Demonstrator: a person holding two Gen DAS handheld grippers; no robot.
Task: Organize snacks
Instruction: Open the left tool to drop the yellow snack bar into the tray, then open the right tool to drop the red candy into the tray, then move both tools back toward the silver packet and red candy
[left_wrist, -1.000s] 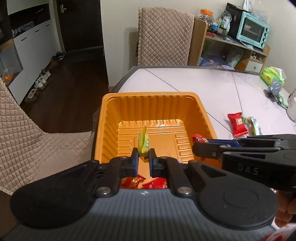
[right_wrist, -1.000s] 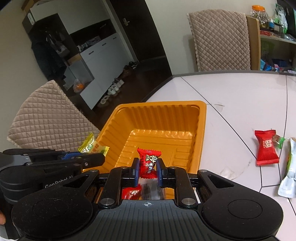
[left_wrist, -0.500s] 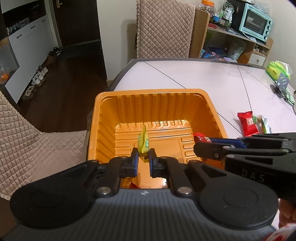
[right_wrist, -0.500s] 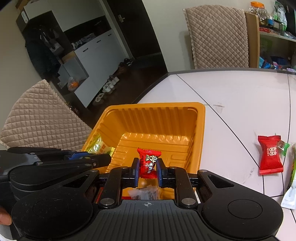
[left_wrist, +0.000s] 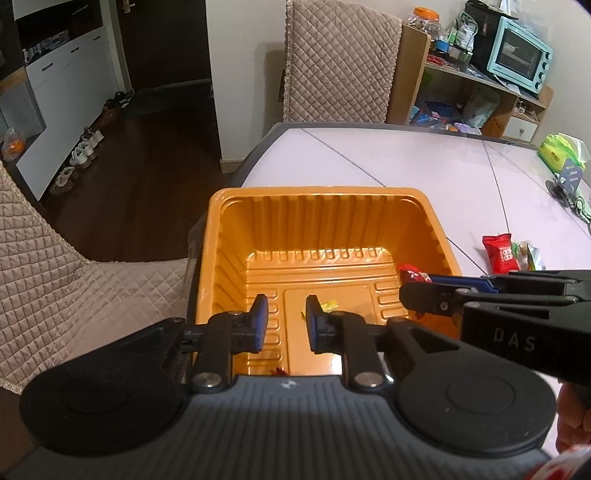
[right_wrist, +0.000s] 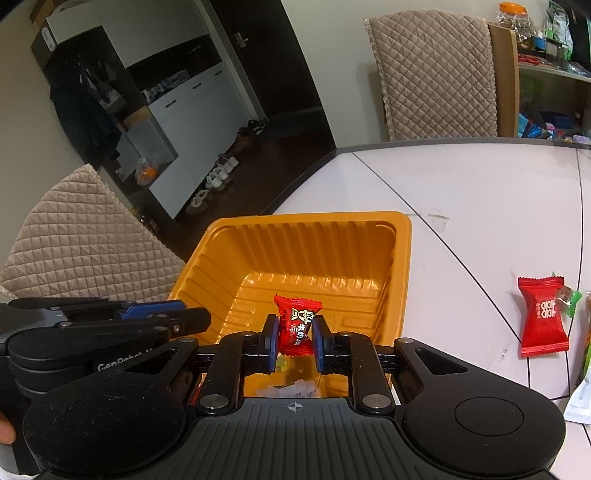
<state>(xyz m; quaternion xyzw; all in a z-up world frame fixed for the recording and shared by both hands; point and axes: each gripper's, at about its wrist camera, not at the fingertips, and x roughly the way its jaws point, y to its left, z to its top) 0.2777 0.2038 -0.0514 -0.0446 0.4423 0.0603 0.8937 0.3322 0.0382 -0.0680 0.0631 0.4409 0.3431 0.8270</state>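
Observation:
An orange plastic tray stands near the table's corner. My left gripper hovers over it; its jaws are opening and nothing is between them. A small yellow-green candy lies on the tray floor just past the right finger. My right gripper is shut on a red wrapped candy above the tray. From the left wrist view the right gripper comes in from the right, with the red candy at its tip. The left gripper shows side-on at the left of the right wrist view.
On the table to the right lie a red candy packet, a green-wrapped sweet and a white packet. Quilted chairs stand behind and left of the table. A shelf with a teal oven is at the back right.
The left gripper's jaws have parted and let go of the yellow-green candy, which now lies on the tray floor. The right gripper still grips the red candy.

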